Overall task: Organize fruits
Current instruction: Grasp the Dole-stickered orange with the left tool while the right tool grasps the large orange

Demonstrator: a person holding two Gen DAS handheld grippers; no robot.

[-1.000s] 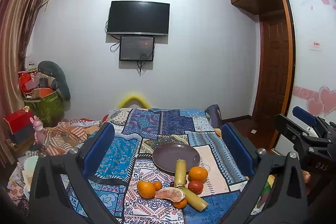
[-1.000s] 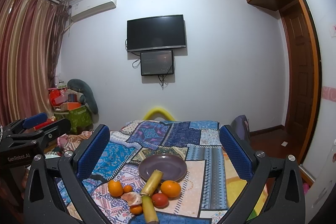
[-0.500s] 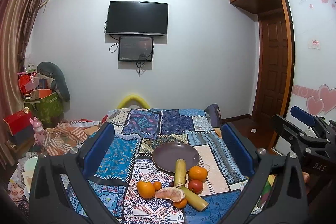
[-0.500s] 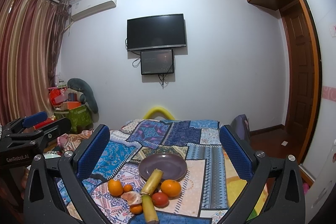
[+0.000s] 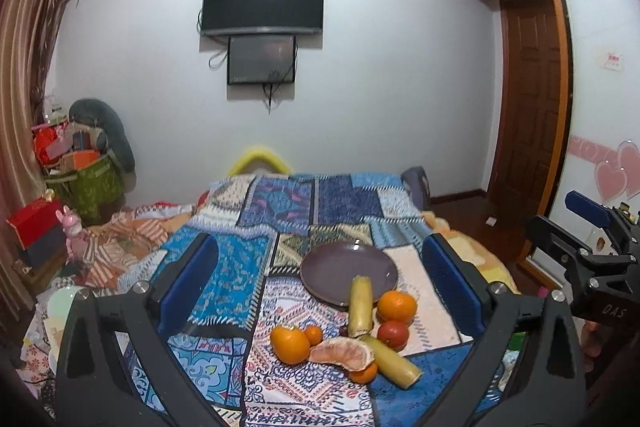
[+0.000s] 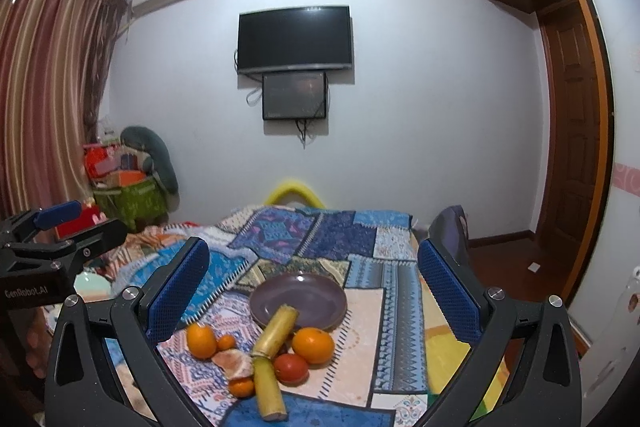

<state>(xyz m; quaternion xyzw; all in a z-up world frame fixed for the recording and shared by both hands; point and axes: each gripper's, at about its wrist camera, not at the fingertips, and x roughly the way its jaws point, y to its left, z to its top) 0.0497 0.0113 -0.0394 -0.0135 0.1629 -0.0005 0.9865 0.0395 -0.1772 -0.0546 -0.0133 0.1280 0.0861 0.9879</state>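
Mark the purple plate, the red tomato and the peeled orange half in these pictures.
Plate (image 6: 316,289): right wrist view, bare middle of its dish.
Tomato (image 6: 292,367): right wrist view, middle of its red skin.
Peeled orange half (image 5: 346,350): left wrist view, middle of its pale segments.

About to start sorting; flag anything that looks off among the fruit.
One sugarcane piece leans with its far end over the rim of the plate, which holds nothing else. A peeled citrus chunk lies bare on the patchwork cloth among whole fruit.
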